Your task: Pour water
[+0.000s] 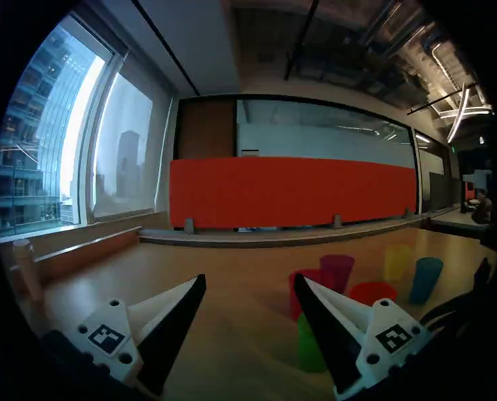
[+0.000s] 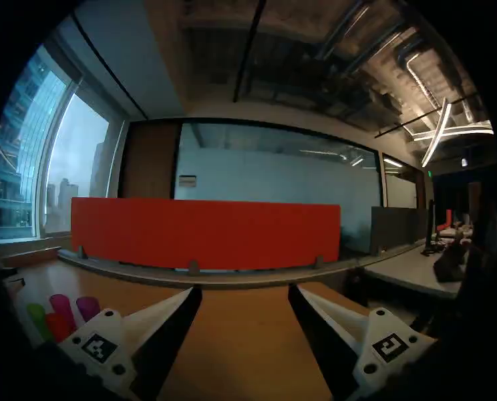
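Observation:
Several coloured plastic cups stand on the wooden table (image 1: 248, 314): a magenta cup (image 1: 336, 271), a red cup (image 1: 300, 289), a green cup (image 1: 308, 344) partly behind my right finger, a low red cup (image 1: 372, 292), a yellow cup (image 1: 397, 262) and a teal cup (image 1: 425, 279). My left gripper (image 1: 248, 294) hovers open just short of them, nothing between its fingers. In the right gripper view, green (image 2: 37, 319), magenta (image 2: 63, 309), purple (image 2: 88, 307) and red (image 2: 57, 327) cups sit at the far left. My right gripper (image 2: 244, 294) is open over bare tabletop (image 2: 248, 341), empty.
A red divider panel (image 1: 288, 190) runs along the table's far edge. A window wall (image 1: 61, 154) with a wooden ledge lies to the left. Another desk (image 2: 415, 267) stands to the right, with a dark object on it.

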